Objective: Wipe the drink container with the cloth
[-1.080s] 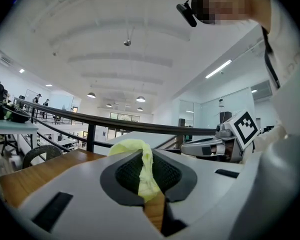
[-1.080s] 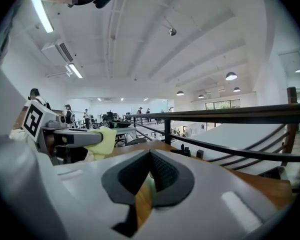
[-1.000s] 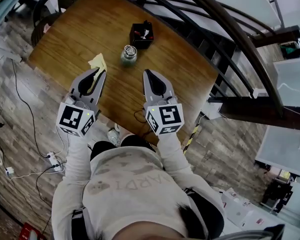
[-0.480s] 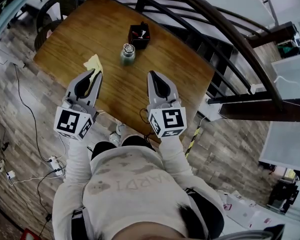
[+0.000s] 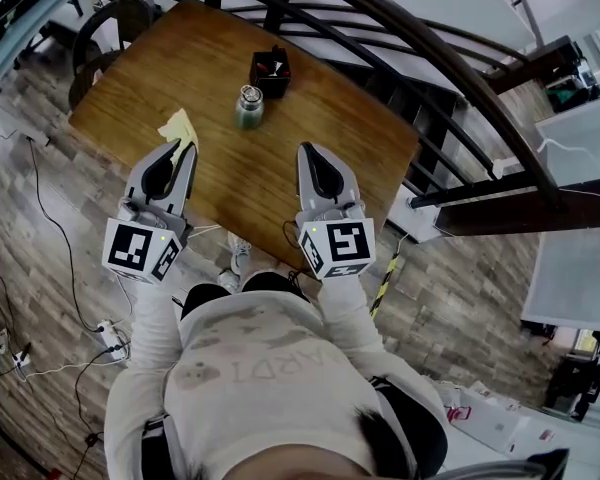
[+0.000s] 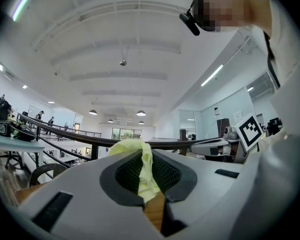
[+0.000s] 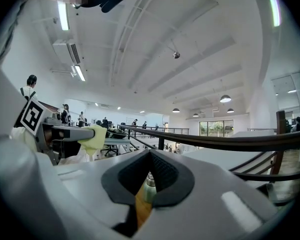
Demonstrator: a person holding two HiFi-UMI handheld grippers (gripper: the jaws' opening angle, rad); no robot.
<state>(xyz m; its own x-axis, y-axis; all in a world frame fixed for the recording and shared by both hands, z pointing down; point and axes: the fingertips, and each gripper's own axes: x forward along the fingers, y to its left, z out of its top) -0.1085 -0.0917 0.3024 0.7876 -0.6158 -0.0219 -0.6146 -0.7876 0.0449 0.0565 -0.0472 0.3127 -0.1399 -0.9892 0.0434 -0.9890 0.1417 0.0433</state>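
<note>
Wooden table [image 5: 310,158]; left gripper [image 5: 185,150] clamps the cloth [image 5: 177,128], closed empty right gripper [image 5: 308,150] should open to steady the drink container [image 5: 248,108] ahead.

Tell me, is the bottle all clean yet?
Not yet. Done: the left gripper pinches the yellow cloth. In hand: both grippers hover by the table, the right gripper shut and empty. Left: the bottle stands untouched, so all the wiping.

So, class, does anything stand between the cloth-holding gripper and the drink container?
Nothing visible: only bare wooden table lies between the yellow cloth in the left gripper and the green silver-capped bottle; the black box stands beyond.
</note>
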